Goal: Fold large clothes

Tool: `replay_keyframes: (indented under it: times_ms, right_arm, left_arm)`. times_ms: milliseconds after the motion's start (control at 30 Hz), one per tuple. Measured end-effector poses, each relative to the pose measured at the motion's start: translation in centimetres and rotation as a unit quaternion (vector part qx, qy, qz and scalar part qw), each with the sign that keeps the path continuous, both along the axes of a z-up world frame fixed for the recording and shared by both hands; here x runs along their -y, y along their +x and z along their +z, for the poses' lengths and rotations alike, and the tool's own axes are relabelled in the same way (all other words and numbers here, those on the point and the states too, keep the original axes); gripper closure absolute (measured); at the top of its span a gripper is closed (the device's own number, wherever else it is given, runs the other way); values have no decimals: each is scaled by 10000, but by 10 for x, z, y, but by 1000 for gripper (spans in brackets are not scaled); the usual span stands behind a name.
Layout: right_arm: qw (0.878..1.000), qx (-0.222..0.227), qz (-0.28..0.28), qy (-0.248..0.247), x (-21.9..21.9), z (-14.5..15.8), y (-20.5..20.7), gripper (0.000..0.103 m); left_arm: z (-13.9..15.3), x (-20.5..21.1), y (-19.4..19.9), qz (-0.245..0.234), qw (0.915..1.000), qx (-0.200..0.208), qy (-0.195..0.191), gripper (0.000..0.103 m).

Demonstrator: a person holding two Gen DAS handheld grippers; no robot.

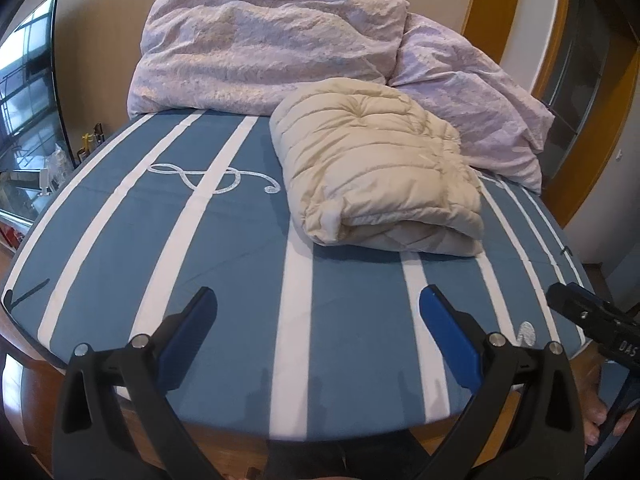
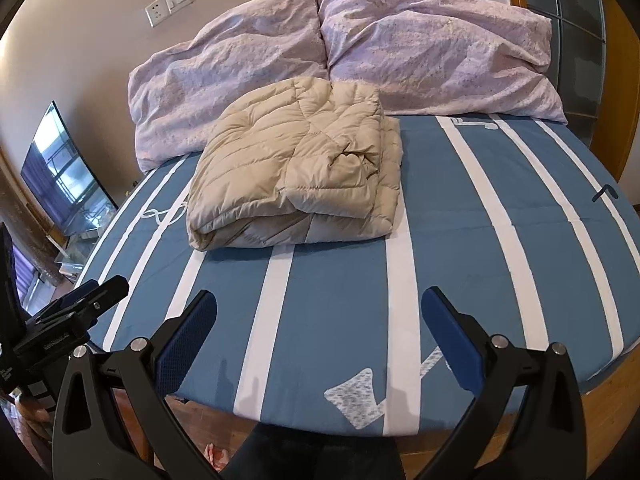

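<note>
A beige quilted puffer garment (image 1: 372, 168) lies folded into a thick bundle on the blue bed with white stripes (image 1: 224, 280), toward the pillows. In the right wrist view the same folded garment (image 2: 296, 176) sits left of centre on the bed (image 2: 472, 240). My left gripper (image 1: 318, 300) is open over the bed's near edge, well short of the garment, with nothing between its fingers. My right gripper (image 2: 318, 300) is also open and empty, held back at the near edge. Each gripper shows at the side of the other's view.
Two crumpled lilac pillows (image 1: 264, 44) (image 2: 436, 44) lean against the wall behind the garment. A television (image 2: 64, 172) stands at the left, a wooden door frame (image 1: 548, 60) at the right. The wooden bed frame and floor lie just below the grippers.
</note>
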State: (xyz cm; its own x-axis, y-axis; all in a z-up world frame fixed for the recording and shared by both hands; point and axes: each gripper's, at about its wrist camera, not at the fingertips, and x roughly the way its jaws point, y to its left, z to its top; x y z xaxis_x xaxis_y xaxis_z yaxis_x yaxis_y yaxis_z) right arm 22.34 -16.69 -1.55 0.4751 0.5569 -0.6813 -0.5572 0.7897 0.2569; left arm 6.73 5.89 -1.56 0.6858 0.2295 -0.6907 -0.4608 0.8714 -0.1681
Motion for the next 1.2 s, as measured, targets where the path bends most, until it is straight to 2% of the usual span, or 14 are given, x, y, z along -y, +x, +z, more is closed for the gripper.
replay_keyframes:
  times_ms: [567,1200]
  right_arm:
    - [9994,-196,98,258,9,4,-5,1]
    - [9993,-213,95,298,9,3,-4,1]
  left_arm:
    - [4,10,3,-303,9992,37,-270,2]
    - [6,15,8,-427,9984,78,-367,2]
